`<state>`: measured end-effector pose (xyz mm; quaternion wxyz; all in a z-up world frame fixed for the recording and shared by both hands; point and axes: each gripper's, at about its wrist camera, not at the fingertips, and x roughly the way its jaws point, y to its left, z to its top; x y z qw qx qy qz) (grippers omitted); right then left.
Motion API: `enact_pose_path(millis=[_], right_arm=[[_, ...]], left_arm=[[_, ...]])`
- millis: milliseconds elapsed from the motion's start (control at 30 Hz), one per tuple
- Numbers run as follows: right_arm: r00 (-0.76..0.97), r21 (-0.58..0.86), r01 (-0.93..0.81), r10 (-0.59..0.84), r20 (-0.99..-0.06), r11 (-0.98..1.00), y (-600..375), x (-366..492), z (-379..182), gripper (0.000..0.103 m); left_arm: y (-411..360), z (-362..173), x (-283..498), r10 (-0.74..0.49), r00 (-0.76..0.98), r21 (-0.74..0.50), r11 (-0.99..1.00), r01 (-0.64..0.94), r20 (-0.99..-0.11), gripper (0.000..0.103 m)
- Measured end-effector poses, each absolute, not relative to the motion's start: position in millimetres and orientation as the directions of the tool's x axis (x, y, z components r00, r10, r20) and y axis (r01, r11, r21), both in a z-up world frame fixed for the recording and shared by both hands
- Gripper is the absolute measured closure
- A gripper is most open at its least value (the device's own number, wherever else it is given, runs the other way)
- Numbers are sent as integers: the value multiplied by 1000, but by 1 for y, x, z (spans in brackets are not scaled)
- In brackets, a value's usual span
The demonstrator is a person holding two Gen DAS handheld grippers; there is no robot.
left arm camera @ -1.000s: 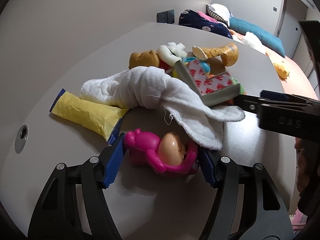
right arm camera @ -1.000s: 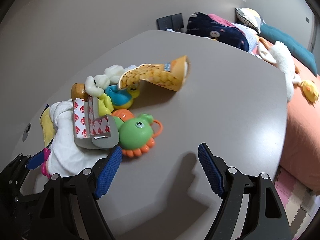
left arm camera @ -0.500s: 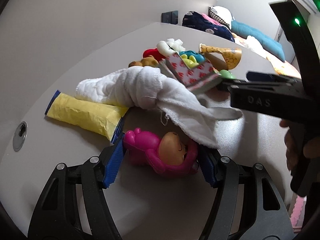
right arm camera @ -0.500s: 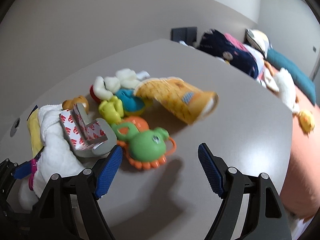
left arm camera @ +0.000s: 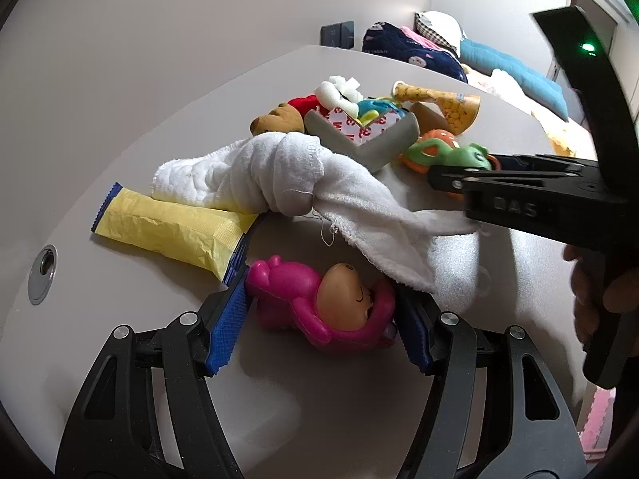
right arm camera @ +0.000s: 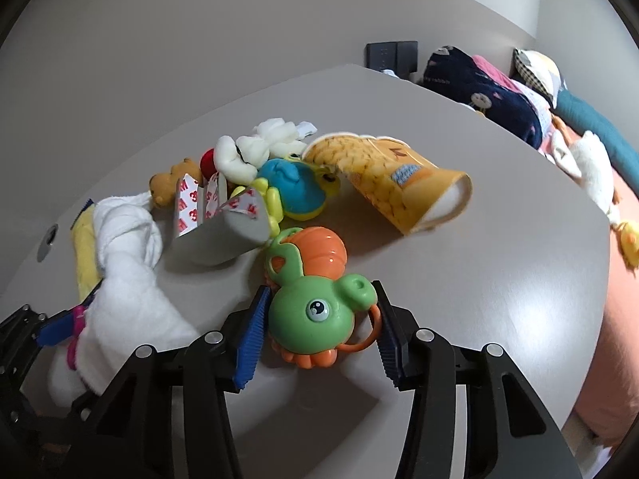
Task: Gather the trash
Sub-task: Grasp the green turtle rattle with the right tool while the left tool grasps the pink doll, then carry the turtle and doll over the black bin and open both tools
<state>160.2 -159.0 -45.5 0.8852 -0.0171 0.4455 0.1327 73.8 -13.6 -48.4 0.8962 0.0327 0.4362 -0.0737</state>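
Apparently little of the collecting is done: the clutter sits heaped on the grey table (right arm camera: 499,279), and no bin or bag is in either view.

Left gripper (left arm camera: 319,319): jaws spread either side of the pink doll toy (left arm camera: 319,307), blue pads touching or just beside its flanks; whether they press in I cannot tell. The toy lies on the table at the near edge of the heap.

Right gripper (right arm camera: 315,327): jaws bracket the green-and-orange turtle rattle (right arm camera: 311,315) in the same way, close against it, grip unconfirmed.

Likely trash, none of it held:
- yellow wrapper (left arm camera: 167,231), left of the heap, partly under the white cloth (left arm camera: 279,175);
- orange snack tube (right arm camera: 399,183), lying on its side at the far right of the heap;
- grey adhesive-backed corner piece (right arm camera: 219,223), propped in the middle;
- white foam bits (right arm camera: 263,147) at the far side.

Judgement: both jaws are set about toys, not trash, so sorting is at its start.

Hidden: a brown bear figure (left arm camera: 279,119) and a blue toy (right arm camera: 295,187) are half buried; the red object behind them is too covered to name. The cloth overlaps the doll's right side.
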Motion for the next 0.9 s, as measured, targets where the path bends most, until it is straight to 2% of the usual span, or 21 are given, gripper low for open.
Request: enact_pose_path(millis=[500,900], right_arm=[[594,200,-209,287,-752,957,-214,98,-20,52],[647,223,-113,242,-723,968,-287,39,-7,52]], left_arm=[[-44,-30,37,-132,627,-12,981,192,-767,38],[-113,-17,26,-206,623,-7,952,306,-755,38]])
